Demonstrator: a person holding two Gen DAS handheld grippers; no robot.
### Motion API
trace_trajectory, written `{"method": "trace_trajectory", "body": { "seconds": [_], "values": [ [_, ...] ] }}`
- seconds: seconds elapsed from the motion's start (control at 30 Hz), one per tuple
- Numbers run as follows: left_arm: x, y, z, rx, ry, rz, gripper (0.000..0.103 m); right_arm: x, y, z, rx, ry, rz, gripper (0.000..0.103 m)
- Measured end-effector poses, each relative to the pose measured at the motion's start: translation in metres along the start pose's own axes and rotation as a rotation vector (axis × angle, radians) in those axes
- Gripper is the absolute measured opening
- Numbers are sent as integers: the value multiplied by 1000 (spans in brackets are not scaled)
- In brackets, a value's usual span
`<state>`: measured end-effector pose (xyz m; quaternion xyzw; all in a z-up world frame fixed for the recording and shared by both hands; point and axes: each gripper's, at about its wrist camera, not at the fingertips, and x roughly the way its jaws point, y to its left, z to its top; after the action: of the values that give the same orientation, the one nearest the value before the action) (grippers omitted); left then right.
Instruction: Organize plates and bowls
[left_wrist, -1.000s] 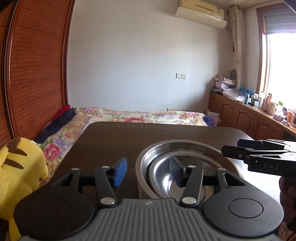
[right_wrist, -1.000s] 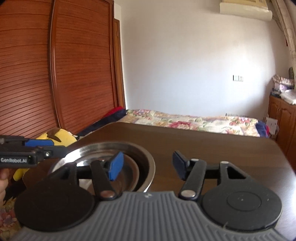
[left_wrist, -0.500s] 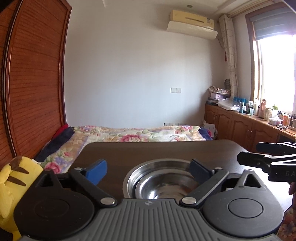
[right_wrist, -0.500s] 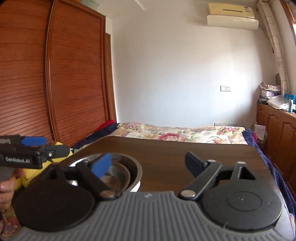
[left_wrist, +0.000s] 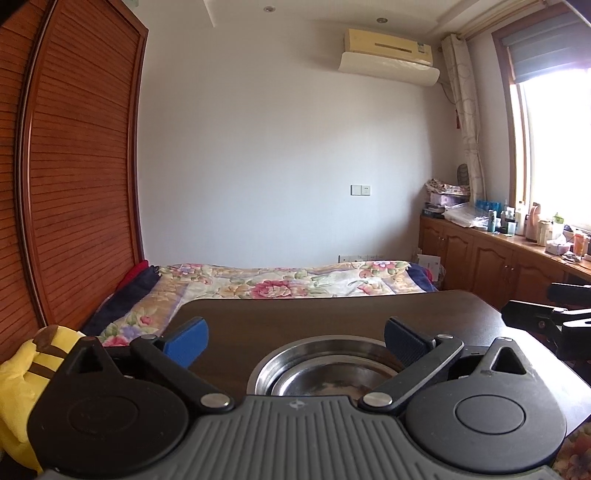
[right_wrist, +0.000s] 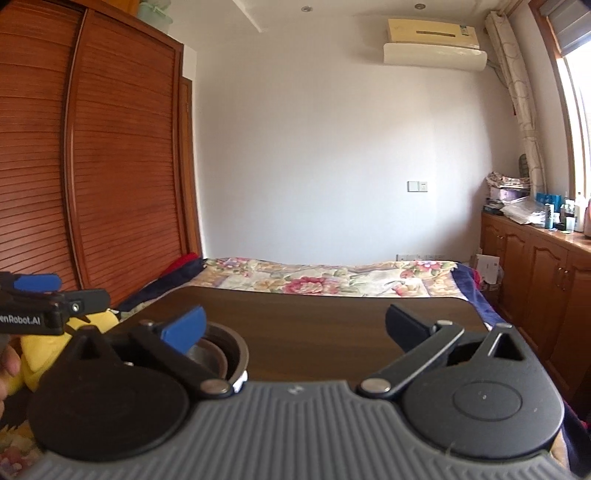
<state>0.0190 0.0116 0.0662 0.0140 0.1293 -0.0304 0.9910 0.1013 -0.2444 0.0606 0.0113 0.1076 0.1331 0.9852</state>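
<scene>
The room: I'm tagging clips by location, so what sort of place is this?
Most likely a home bedroom: a bed with a floral quilt, a louvred wooden wardrobe and a wall air conditioner.

Two nested steel bowls (left_wrist: 325, 369), two tools (left_wrist: 295, 341), one table (left_wrist: 332, 314).

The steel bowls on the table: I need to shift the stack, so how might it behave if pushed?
The steel bowls look smooth and shiny, so they would probably slide easily on the dark table. The inner bowl sits loosely nested, so it may rattle or shift. The wide, low shape suggests tipping is unlikely.
</scene>
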Motion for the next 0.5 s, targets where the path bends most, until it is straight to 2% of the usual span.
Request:
{"method": "trace_trajectory", "body": {
  "seconds": [0.3, 0.5],
  "values": [
    [-6, -5, 4, 8, -1, -9, 103, -8, -3, 1, -12, -14, -59, 103],
    [-12, -6, 3, 10, -8, -12, 103, -10, -5, -2, -5, -7, -68, 103]
  ]
}}
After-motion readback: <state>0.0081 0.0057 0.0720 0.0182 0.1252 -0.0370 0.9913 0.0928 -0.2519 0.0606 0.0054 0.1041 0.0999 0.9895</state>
